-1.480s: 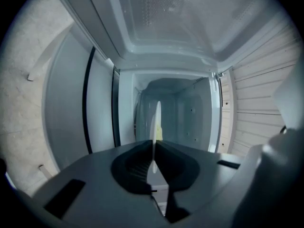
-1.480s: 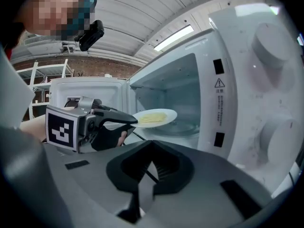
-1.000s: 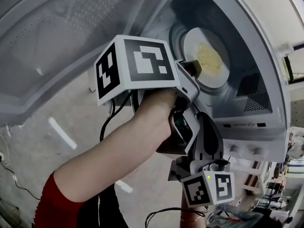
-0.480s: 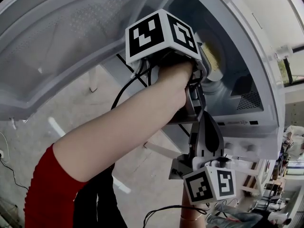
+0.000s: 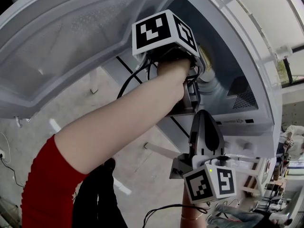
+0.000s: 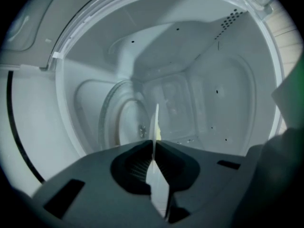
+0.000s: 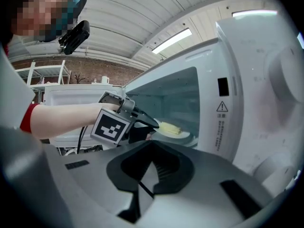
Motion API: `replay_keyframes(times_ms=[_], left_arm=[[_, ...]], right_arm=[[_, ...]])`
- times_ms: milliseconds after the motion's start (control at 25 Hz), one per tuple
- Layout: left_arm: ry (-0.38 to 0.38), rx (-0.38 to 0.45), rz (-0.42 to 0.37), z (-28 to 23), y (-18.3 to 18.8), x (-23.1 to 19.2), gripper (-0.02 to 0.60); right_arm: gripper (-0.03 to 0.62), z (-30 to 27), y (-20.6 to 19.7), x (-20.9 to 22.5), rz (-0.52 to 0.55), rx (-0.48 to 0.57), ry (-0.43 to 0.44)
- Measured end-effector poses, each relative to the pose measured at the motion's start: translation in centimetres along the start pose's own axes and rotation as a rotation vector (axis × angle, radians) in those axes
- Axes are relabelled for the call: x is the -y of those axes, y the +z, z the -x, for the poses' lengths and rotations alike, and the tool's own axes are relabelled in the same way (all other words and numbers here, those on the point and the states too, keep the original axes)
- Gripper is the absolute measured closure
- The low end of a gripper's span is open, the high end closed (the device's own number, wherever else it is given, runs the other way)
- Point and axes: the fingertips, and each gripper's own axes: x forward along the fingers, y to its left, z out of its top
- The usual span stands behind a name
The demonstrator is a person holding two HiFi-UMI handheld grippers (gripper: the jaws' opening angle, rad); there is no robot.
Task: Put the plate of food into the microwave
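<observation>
We find the left gripper (image 6: 154, 144) clamped on the plate (image 6: 156, 120) rim, the plate edge-on ahead of it inside the microwave (image 6: 223, 94); the right gripper (image 7: 152, 141), closed and empty, hangs outside.

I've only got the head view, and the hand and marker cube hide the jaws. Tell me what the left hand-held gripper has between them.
Observer: The left gripper view shows the left hand-held gripper shut on the plate, which is seen edge-on between its jaws.
Operator: Report where the plate is.
Observer: In the right gripper view it is inside the microwave cavity with the yellow food on it. I cannot tell whether it has touched down.
Operator: Check the other one.
Observer: Its own view shows the right hand-held gripper shut, with nothing between its jaws.
</observation>
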Motion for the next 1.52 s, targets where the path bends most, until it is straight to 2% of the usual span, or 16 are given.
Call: replay_keyframes(times_ms=[320,480,720,920,1160,1520], left_arm=[[0.017,-0.047,-0.062,-1.1,0.5,0.8,0.554],[0.066,-0.063,-0.120,-1.3,0.8,0.5,0.554],[0.125,-0.090,-0.274,-1.8,1.0,0.4,0.551],[0.196,-0.069,-0.430,-1.0,2.4,-0.4,0.518],[0.277,-0.040,-0.629,-0.2,2.3,-0.5,0.492],[0.264,-0.038,-0.735,-0.6,1.6,-0.1,0.476]], right_arm=[[0.582,-0.3,0.5,0.0,-0.001,-0.010,0.004],[0.582,-0.5,0.9,0.0,0.006,-0.006,0.009],[0.582,-0.9,0.8,0.3,0.009,-0.012,0.013],[0.582,-1.3,0.8,-0.1,0.013,-0.014,0.021],[0.582,-1.5,0.9,-0.6,0.018,-0.015,0.033],[0.582,-1.5,0.4,-0.1,0.012,-0.026,0.031]])
